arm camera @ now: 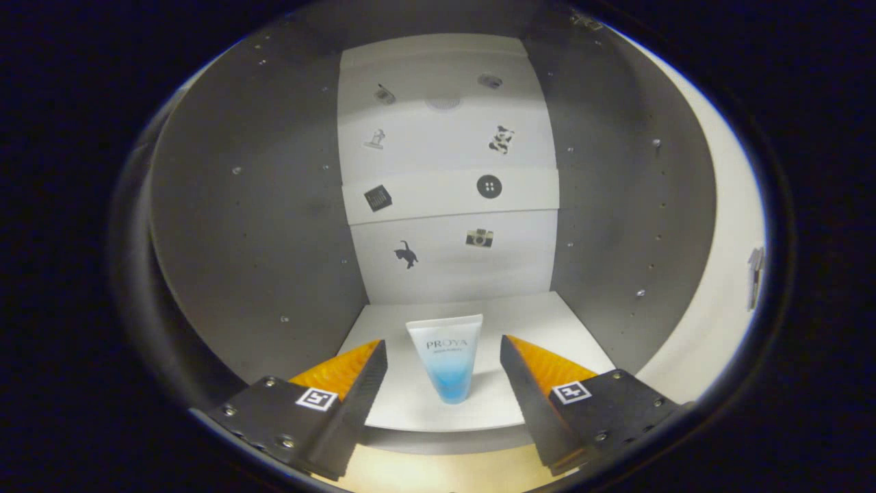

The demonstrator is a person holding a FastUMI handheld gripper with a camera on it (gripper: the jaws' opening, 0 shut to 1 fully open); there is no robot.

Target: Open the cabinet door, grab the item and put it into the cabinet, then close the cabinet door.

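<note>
A white-and-blue tube [447,357] stands upright, cap down, on the white bottom shelf [520,322] inside the open cabinet. My gripper [443,359] is open at the cabinet's mouth. Its fingers flank the tube with a gap on each side, neither one touching it. The left fingertip [373,366] and the right fingertip [514,363] reach just over the shelf's front edge. The cabinet's grey side walls [260,226] rise on both sides. Its white back wall [448,198] carries small stickers.
A light panel [718,274] runs along the outside of the cabinet's right wall, likely the open door. A pale surface [438,472] lies below the shelf's front edge, between the fingers' bases. Bare shelf floor stretches behind the tube.
</note>
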